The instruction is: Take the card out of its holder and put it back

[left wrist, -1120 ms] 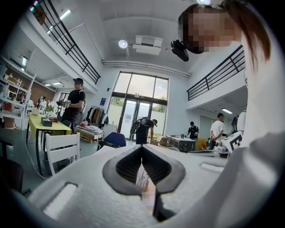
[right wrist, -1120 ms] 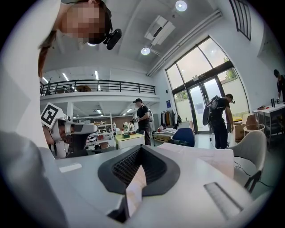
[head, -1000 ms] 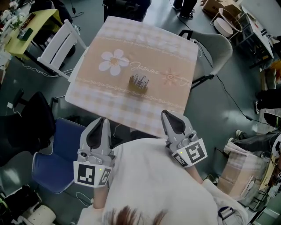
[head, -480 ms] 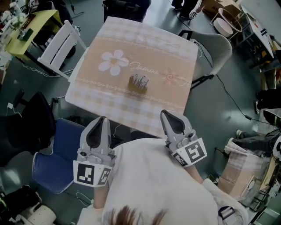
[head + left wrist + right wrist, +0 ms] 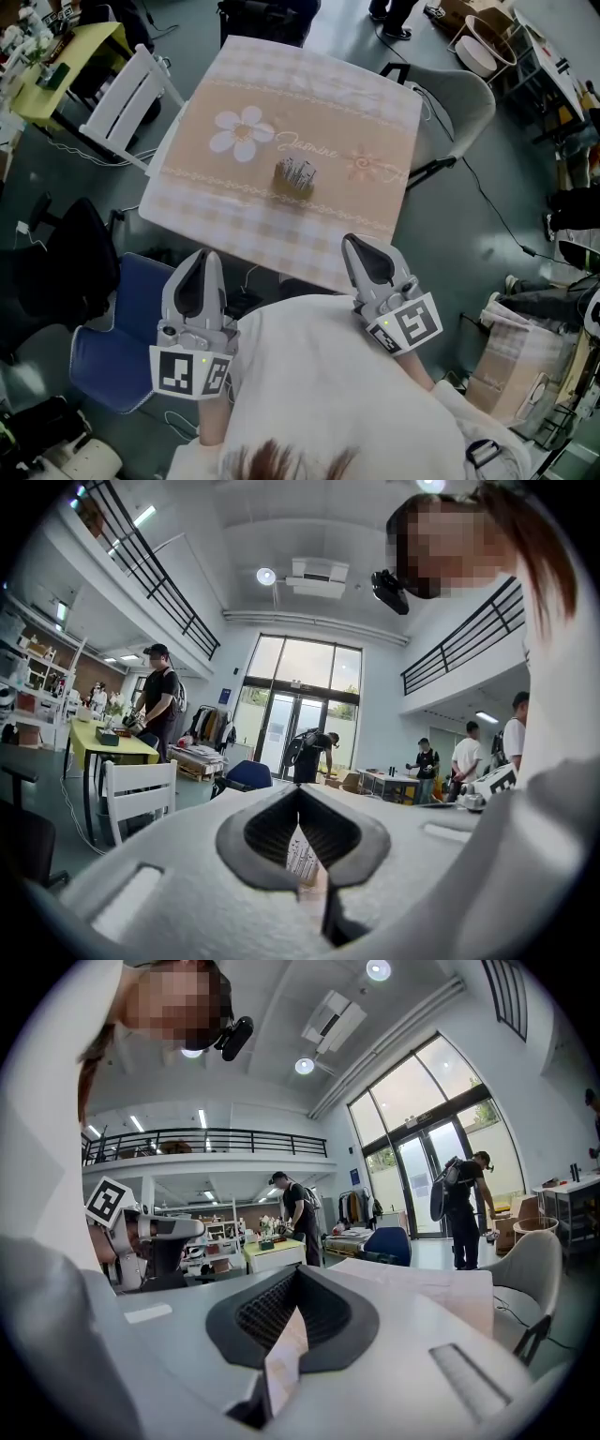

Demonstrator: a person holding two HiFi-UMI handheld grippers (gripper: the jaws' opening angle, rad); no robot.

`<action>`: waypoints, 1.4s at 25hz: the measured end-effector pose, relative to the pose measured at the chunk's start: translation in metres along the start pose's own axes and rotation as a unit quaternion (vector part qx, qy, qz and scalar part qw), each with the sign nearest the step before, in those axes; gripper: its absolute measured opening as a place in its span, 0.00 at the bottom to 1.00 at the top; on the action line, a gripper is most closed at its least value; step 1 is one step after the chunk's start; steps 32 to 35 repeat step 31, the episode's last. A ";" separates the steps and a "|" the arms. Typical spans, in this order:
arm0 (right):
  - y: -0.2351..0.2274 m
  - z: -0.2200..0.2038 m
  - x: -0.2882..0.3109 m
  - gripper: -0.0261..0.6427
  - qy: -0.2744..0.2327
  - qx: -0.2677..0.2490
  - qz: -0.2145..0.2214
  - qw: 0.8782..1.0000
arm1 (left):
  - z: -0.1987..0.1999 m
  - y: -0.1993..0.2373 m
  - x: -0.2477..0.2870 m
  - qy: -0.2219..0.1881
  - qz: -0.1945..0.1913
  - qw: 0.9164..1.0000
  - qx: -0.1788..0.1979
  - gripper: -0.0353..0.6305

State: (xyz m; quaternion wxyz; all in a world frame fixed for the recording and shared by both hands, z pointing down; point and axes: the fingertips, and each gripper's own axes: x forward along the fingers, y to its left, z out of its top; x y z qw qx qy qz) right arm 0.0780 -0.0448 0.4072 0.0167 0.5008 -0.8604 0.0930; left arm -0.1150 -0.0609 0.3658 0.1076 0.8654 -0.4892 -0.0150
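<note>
On table (image 5: pixel 309 84), card holder (image 5: pixel 296 177) (untouched)

Bright, even light; fisheye-warped edges

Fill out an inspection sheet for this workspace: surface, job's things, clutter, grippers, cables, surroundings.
Surface: checked cloth with a flower print covers the table and lies flat.
Job's things: card holder stands near the cloth's middle, apart from both grippers; the card is too small to make out.
Clutter: nothing seen on the cloth.
Grippers: left hand-held gripper and right hand-held gripper are both shut and empty, close to the table's near edge.
Cables: a cable trails on the floor right of the table.
Surroundings: white chair, grey chair, blue chair, yellow table, people standing about.
</note>
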 end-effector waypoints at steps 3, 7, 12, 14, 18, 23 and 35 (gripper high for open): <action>0.000 0.000 0.000 0.04 -0.001 0.000 0.000 1.000 | 0.001 0.002 0.000 -0.001 0.003 1.000 0.000 0.05; 0.002 0.000 0.001 0.04 0.002 -0.003 0.003 1.000 | 0.001 0.000 0.000 -0.001 0.000 1.000 0.001 0.05; 0.002 0.000 0.002 0.04 0.003 -0.006 0.006 1.000 | 0.002 0.000 0.001 -0.002 0.000 1.000 0.001 0.05; 0.002 0.000 0.002 0.04 0.003 -0.005 0.004 1.000 | 0.002 0.001 0.002 -0.002 -0.001 1.000 0.001 0.05; 0.002 -0.001 0.003 0.04 0.004 -0.006 0.003 1.000 | 0.001 0.001 0.003 -0.002 -0.003 1.000 0.001 0.05; 0.004 0.000 0.004 0.04 0.006 -0.007 0.007 1.000 | 0.004 0.001 0.003 -0.003 -0.004 1.000 0.002 0.05; 0.008 -0.004 0.005 0.04 0.009 -0.010 0.012 1.000 | 0.001 0.002 0.001 -0.003 -0.006 1.000 0.001 0.05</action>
